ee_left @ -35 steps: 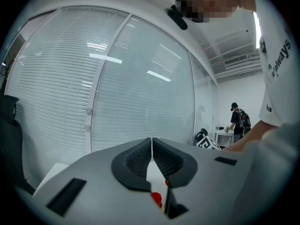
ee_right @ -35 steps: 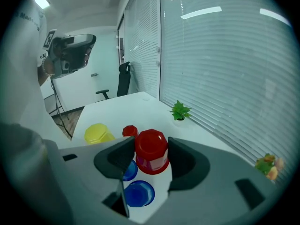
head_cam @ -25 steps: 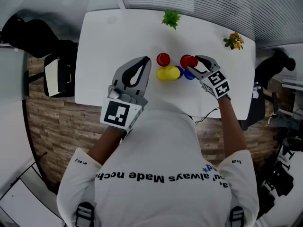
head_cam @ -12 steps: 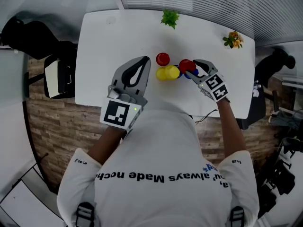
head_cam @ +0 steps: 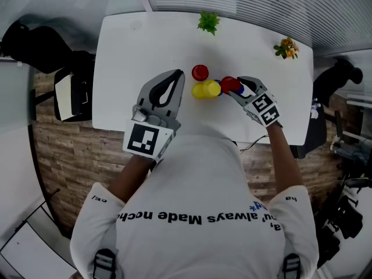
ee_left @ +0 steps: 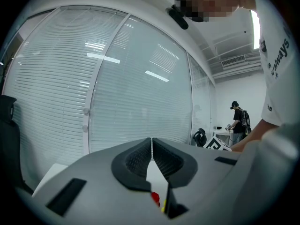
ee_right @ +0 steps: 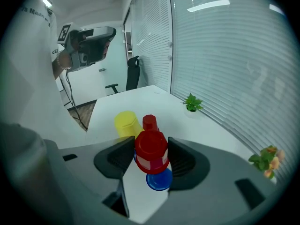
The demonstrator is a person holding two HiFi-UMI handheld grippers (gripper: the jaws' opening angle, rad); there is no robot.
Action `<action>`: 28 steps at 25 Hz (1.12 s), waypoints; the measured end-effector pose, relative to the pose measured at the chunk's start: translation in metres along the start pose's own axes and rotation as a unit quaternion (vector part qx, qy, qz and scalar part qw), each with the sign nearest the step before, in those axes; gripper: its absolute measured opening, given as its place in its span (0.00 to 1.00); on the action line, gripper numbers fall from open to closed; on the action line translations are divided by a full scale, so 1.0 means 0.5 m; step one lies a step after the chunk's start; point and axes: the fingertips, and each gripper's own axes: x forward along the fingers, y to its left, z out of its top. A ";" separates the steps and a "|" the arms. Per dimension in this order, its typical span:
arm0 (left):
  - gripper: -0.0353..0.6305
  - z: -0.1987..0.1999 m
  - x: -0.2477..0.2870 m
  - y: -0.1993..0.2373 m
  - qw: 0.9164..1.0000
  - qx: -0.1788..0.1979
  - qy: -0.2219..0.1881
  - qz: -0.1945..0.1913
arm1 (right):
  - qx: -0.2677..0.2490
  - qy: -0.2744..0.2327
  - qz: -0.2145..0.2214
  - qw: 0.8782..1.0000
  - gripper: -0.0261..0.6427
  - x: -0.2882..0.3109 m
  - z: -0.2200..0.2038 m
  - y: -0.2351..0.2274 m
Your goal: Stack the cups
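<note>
— Head view, biggest thing first: white table [head_cam: 133,68], cups bunched toward its far half. Which step?

— Carrying, by the look of it, with the right gripper [ee_right: 151,145] just right of the yellow cup [head_cam: 205,89]. Jaws spread wide yet pressed on both sides of a red cup [head_cam: 230,84]. Nothing doing for the left gripper [ee_left: 152,146]: left of the yellow cup and on its near side, jaws fully together, nothing between them.

— Destination?

— Probably the blue cup [ee_right: 158,179], also right of the yellow cup, showing directly beneath the held one in the right gripper view. Touching or apart: cannot tell.

— Next move, then?

— Lining the red mouth over the blue cup, lowering straight, and spreading the jaws only once seated. Needs a level descent, to avoid catching a rim or nudging the yellow cup close by.

— Orientation of the held cup?

— Upside down: closed base up, wider mouth down. Long axis near upright, crossing the line of the jaws, gripped around the middle.

— Anything left over?

— One more: a second red cup [head_cam: 200,72] just beyond the yellow cup, seemingly base up too, not yet stacked. Looks like an early-to-middle stage of the task.
</note>
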 end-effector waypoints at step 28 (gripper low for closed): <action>0.09 -0.062 0.019 0.011 0.999 0.014 0.028 -0.004 | 0.019 -0.040 -0.044 0.998 0.47 -0.045 0.023 0.001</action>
